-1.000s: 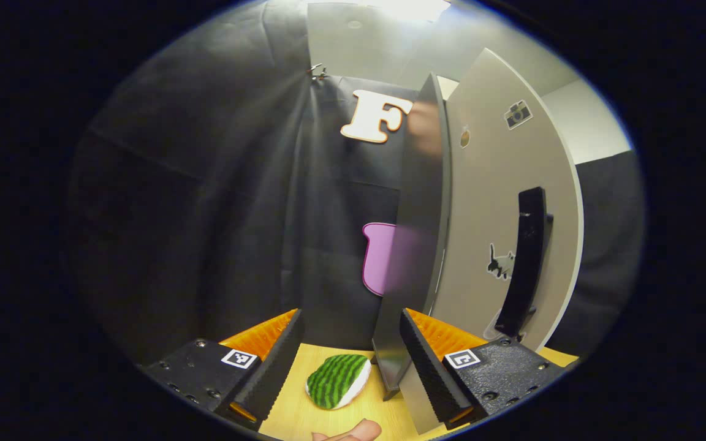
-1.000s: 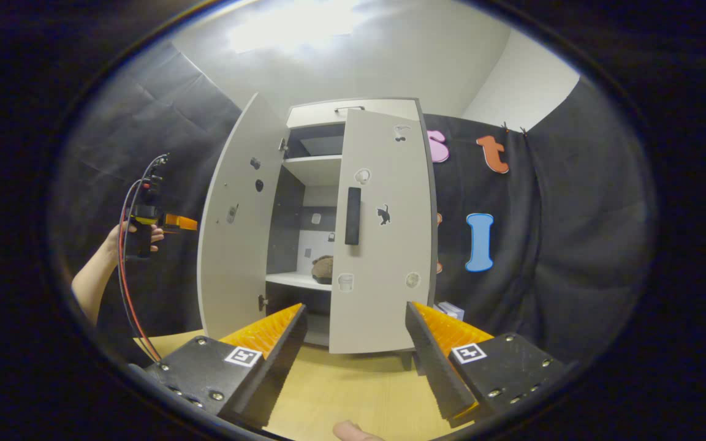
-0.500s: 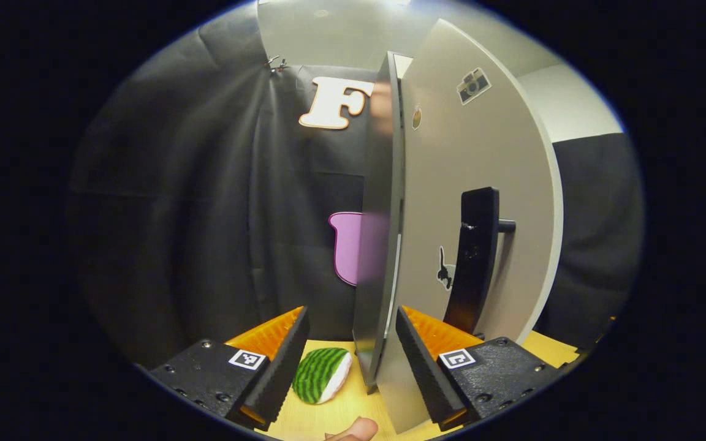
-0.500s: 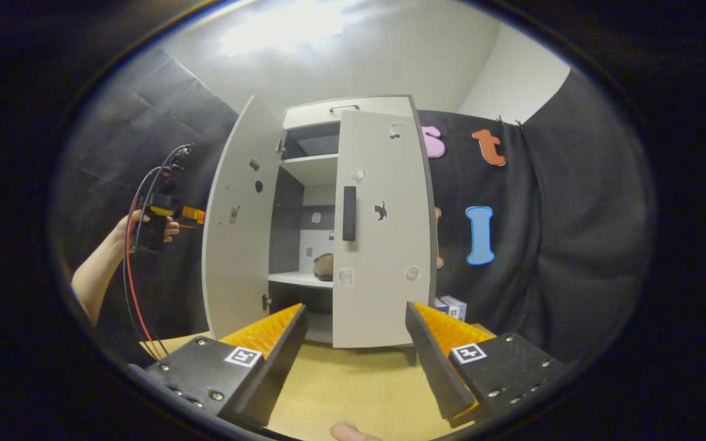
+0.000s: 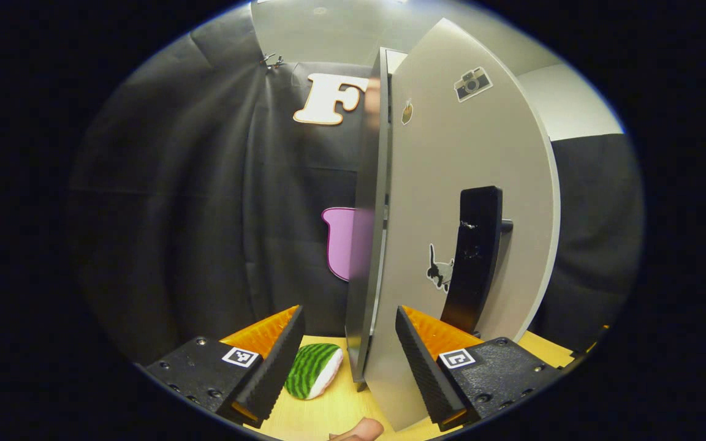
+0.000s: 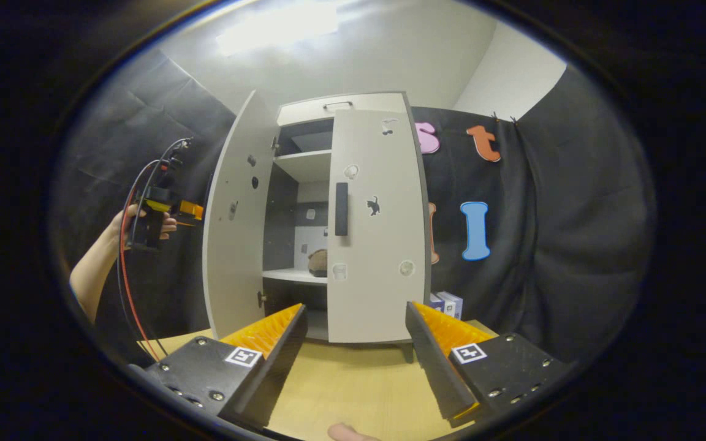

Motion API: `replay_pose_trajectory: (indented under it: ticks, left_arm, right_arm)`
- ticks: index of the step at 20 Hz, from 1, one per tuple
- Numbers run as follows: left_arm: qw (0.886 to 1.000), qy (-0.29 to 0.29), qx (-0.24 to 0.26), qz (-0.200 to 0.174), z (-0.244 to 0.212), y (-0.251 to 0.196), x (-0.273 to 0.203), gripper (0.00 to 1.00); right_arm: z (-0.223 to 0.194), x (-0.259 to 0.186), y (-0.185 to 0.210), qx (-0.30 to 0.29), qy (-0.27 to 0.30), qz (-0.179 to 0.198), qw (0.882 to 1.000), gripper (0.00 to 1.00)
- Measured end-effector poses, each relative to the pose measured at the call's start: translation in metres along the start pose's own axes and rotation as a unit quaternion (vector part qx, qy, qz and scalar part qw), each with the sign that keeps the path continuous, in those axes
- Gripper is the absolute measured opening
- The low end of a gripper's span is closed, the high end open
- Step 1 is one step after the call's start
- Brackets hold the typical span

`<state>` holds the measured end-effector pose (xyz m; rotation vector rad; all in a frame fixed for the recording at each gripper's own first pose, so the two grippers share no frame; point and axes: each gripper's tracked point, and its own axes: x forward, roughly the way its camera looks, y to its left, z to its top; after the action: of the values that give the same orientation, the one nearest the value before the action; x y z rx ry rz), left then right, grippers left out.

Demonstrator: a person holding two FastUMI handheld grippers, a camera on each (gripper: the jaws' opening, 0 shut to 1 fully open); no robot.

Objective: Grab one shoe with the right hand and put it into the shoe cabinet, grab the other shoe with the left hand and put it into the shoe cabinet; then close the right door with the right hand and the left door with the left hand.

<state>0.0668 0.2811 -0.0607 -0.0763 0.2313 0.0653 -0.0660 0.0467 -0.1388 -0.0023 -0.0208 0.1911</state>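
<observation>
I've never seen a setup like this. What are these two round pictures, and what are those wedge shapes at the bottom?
Each picture comes from a camera riding on a hand-held gripper. The wedges are that gripper's own two fingers.

In the left gripper view, the open left gripper straddles the edge of the cabinet's left door. A watermelon-patterned toy lies on the table.

In the right gripper view, the right gripper is open and holds nothing. It faces the cabinet: the right door is nearly shut, the left one open, and a shoe sits on a shelf. At the left, a hand holds the other gripper.
</observation>
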Motion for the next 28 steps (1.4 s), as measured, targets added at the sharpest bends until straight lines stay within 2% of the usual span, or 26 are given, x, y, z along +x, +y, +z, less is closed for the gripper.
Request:
replay_pose_trajectory:
  ticks: [2, 3, 4, 5, 6, 7, 8, 9, 10, 11, 14, 17, 20, 21, 22, 23, 24, 25, 26, 28]
  left_arm:
    - [1.000, -0.006, 0.003, 0.002, 0.001, -0.002, 0.001, 0.92]
    - [1.000, -0.007, 0.002, 0.002, 0.001, -0.004, 0.001, 0.87]
    - [1.000, -0.008, 0.001, 0.000, 0.000, -0.006, 0.001, 0.92]
    - [1.000, -0.008, -0.002, -0.001, 0.000, -0.009, 0.002, 0.87]
    - [1.000, -0.006, -0.006, -0.002, -0.001, -0.010, 0.002, 0.91]
    - [1.000, -0.004, -0.010, -0.003, -0.002, -0.012, 0.002, 0.87]
    - [1.000, -0.002, -0.011, -0.005, -0.003, -0.015, 0.002, 0.91]
    - [1.000, -0.003, -0.012, -0.008, -0.003, -0.018, 0.003, 0.87]
    - [1.000, -0.004, -0.013, -0.010, -0.003, -0.021, 0.004, 0.92]
    - [1.000, -0.005, -0.015, -0.011, -0.003, -0.024, 0.004, 0.91]
    - [1.000, -0.004, -0.021, -0.012, -0.004, -0.029, 0.007, 0.92]
    - [1.000, -0.015, -0.006, -0.010, -0.001, -0.042, 0.014, 0.92]
    - [1.000, -0.015, 0.004, -0.006, -0.006, -0.056, 0.018, 0.91]
    - [1.000, -0.019, 0.004, -0.011, -0.006, -0.066, 0.022, 0.87]
    - [1.000, -0.021, 0.003, -0.017, -0.007, -0.074, 0.024, 0.91]
    - [1.000, -0.017, -0.001, -0.019, -0.012, -0.081, 0.028, 0.91]
    - [1.000, -0.015, -0.012, -0.017, -0.019, -0.085, 0.030, 0.86]
    - [1.000, -0.008, -0.016, -0.019, -0.026, -0.093, 0.034, 0.92]
    - [1.000, -0.002, -0.018, -0.022, -0.035, -0.100, 0.033, 0.87]
    - [1.000, -0.016, -0.010, -0.015, -0.040, -0.104, 0.028, 0.95]
  right_arm:
    - [-0.002, 0.003, 0.001, 0.002, 0.004, 0.001, 1.000, 0.93]
    - [-0.002, 0.005, 0.001, 0.005, 0.004, 0.001, 1.000, 0.93]
    - [-0.002, 0.006, -0.001, 0.007, 0.004, -0.001, 1.000, 0.93]
    - [-0.001, 0.006, -0.005, 0.009, 0.005, -0.007, 1.000, 0.93]
    - [-0.001, 0.007, -0.008, 0.012, 0.004, -0.013, 1.000, 0.93]
    - [-0.002, 0.007, -0.010, 0.014, 0.005, -0.017, 1.000, 0.93]
    - [-0.003, 0.007, -0.012, 0.017, 0.006, -0.019, 1.000, 0.93]
    - [-0.004, 0.008, -0.014, 0.020, 0.007, -0.022, 1.000, 0.93]
    - [-0.003, 0.009, -0.015, 0.024, 0.007, -0.025, 0.999, 0.93]
    - [-0.002, 0.010, -0.016, 0.026, 0.006, -0.027, 0.999, 0.93]
    - [-0.006, 0.017, -0.011, 0.022, 0.013, -0.026, 0.999, 0.93]
    - [-0.006, 0.019, -0.006, 0.014, 0.016, -0.027, 0.999, 0.93]
    - [-0.001, 0.028, -0.005, 0.023, 0.012, -0.042, 0.999, 0.93]
    - [-0.001, 0.033, -0.001, 0.025, 0.014, -0.044, 0.999, 0.97]
    - [-0.002, 0.038, 0.002, 0.028, 0.016, -0.044, 0.998, 0.97]
    - [-0.002, 0.042, 0.006, 0.029, 0.019, -0.043, 0.998, 0.97]
    - [-0.002, 0.043, 0.007, 0.028, 0.022, -0.042, 0.998, 0.93]
    - [-0.003, 0.044, 0.007, 0.025, 0.025, -0.043, 0.998, 0.93]
    - [-0.004, 0.046, 0.007, 0.024, 0.027, -0.045, 0.998, 0.93]
    - [-0.005, 0.056, 0.008, 0.020, 0.033, -0.048, 0.998, 0.97]
